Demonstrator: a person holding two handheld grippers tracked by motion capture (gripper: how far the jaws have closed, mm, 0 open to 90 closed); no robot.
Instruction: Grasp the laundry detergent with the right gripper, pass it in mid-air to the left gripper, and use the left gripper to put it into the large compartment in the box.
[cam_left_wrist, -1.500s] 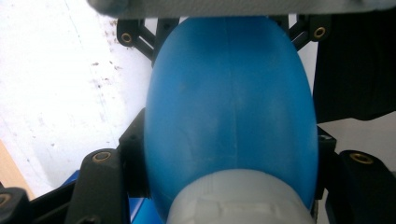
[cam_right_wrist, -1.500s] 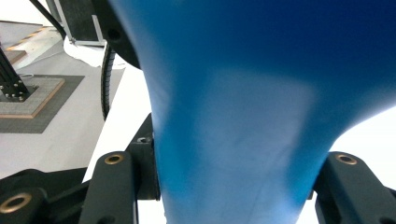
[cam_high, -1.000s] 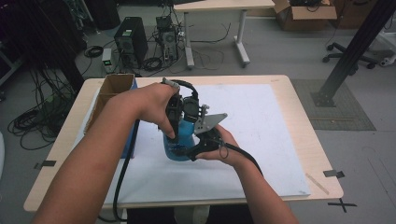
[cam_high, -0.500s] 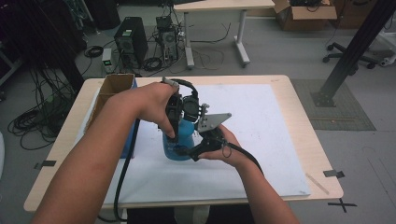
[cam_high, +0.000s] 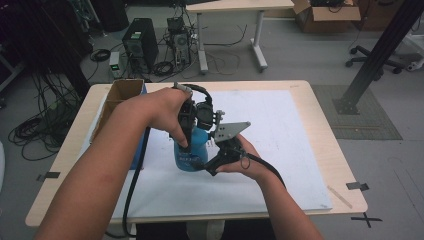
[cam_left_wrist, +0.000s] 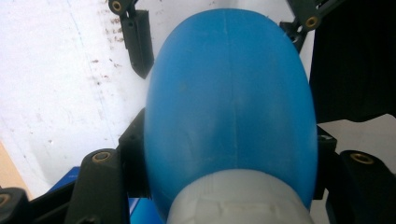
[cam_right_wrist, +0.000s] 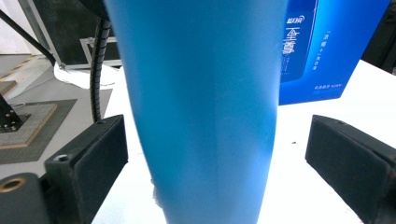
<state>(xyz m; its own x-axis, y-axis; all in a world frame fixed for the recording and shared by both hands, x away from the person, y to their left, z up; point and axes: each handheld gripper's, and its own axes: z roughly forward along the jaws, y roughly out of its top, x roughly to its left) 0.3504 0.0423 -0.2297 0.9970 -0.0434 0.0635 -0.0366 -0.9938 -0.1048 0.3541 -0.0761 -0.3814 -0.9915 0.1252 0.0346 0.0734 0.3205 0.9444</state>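
Standing upright on the white worktop (cam_high: 280, 120), blue bottle (cam_high: 192, 150) clamped near its neck by left claw (cam_high: 186, 142), right claw (cam_high: 209, 167) just opened, pads clear of its body; release done, lifting apparently left.

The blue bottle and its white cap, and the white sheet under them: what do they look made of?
Blue bottle: probably moulded plastic, smooth with a soft sheen; a faint seam line runs down its side. White cap: likely matte plastic with ridged edges, though it is blurred. White sheet: flat, matte board or paper, scuffed with dark specks; which one is hard to tell.
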